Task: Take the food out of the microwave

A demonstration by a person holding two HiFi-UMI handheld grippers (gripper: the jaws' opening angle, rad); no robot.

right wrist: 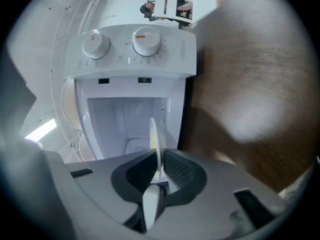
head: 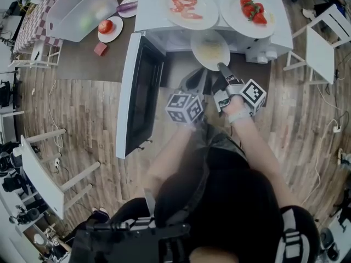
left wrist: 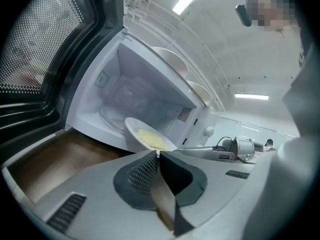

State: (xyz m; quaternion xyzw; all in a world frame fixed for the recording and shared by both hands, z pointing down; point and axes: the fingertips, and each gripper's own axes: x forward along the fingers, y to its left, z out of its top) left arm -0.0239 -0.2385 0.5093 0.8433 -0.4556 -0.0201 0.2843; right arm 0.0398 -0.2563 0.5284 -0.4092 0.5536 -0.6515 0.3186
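A white microwave (head: 156,15) stands with its door (head: 134,92) swung open to the left. In front of its opening a white plate of pale yellow food (head: 210,50) is held by the near rim in my right gripper (head: 222,68), which is shut on it. The right gripper view shows that plate (right wrist: 155,136) edge-on between the pads of the right gripper (right wrist: 159,168), with the microwave's cavity (right wrist: 125,124) behind. My left gripper (head: 195,82) hangs just left of the plate, jaws together and holding nothing. In the left gripper view, the plate (left wrist: 147,136) lies beyond the left gripper (left wrist: 157,157).
Two plates of red food (head: 189,7) (head: 252,10) rest on top of the microwave. On the brown table to the left are a clear bin (head: 79,10), a small plate with a red fruit (head: 109,27) and a red block (head: 100,49). A white stool (head: 318,48) stands at the right.
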